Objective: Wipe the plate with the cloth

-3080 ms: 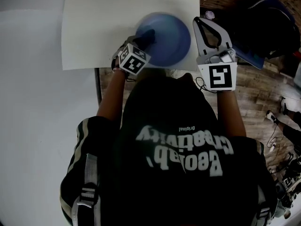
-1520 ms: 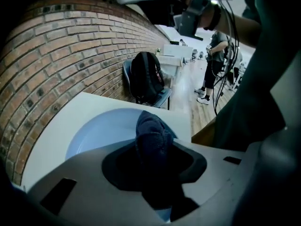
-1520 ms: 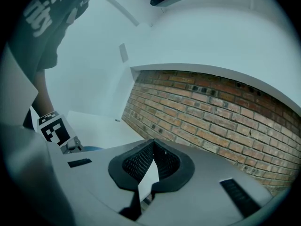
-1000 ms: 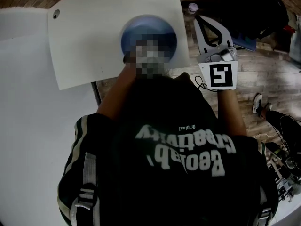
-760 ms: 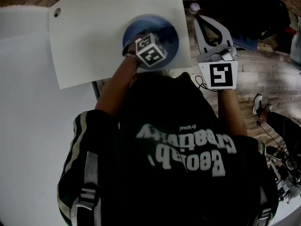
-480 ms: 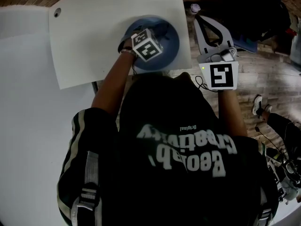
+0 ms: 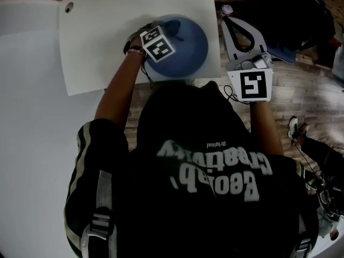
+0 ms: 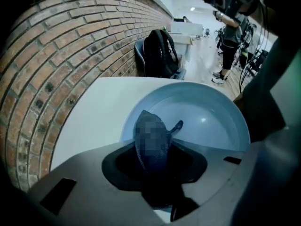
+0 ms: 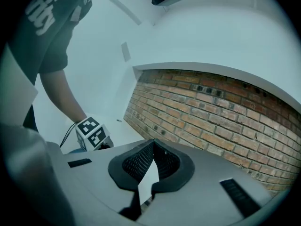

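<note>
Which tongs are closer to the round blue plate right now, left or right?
Left. The left tongs are over the left part of the round blue plate, gripping the dark cloth. The right tongs sit beyond its right rim, past the white table edge, not touching.

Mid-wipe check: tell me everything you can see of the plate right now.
The plate is round and blue, with a shallow dished middle and a low raised rim. Its surface looks smooth and glossy, with a small highlight, and no marks show. It sits flat on the white table, near the edge closest to the person. The left tool, shut on a dark cloth, holds that cloth at the plate's left rim, apparently against it. Nothing else touches it.
</note>
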Demonstrator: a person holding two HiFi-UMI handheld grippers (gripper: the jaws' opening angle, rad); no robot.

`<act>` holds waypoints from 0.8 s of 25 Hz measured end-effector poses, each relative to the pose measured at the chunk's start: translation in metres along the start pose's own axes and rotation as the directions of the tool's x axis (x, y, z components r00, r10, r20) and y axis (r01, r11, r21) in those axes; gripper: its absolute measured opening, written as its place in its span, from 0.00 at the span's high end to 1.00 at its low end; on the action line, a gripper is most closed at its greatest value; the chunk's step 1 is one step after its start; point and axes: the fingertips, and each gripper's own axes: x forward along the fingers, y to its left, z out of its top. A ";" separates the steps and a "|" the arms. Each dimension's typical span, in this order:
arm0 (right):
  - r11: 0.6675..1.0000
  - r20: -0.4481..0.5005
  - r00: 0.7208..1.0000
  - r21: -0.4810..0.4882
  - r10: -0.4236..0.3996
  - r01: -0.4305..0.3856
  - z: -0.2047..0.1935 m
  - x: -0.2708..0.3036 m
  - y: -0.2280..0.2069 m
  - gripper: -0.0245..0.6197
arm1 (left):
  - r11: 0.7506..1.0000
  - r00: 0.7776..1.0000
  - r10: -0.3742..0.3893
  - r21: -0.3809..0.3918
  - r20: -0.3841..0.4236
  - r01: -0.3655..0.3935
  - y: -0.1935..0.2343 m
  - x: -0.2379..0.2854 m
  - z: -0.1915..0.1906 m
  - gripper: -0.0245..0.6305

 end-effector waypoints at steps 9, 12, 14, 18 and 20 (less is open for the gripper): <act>1.000 0.018 0.999 -0.002 0.027 -0.027 0.006 0.003 0.005 0.97 | 0.997 0.999 -0.014 -0.076 -0.033 0.011 -0.017 -0.014 -0.035 0.75; 0.999 0.033 0.999 -0.002 0.035 -0.035 0.009 0.004 0.006 0.97 | 0.993 0.999 -0.016 -0.113 -0.033 0.012 -0.028 -0.020 -0.044 0.75; 0.999 0.040 0.998 -0.002 0.038 -0.038 0.011 0.004 0.007 0.97 | 0.993 0.999 -0.020 -0.118 -0.036 0.015 -0.037 -0.023 -0.047 0.75; 0.999 0.049 0.998 -0.007 0.044 -0.044 0.011 0.004 0.008 0.97 | 0.993 0.999 -0.037 -0.114 -0.032 0.034 -0.060 -0.027 -0.050 0.75; 0.999 0.050 0.998 -0.004 0.047 -0.047 0.010 0.005 0.008 0.97 | 0.995 0.999 -0.037 -0.090 -0.024 0.034 -0.070 -0.030 -0.049 0.75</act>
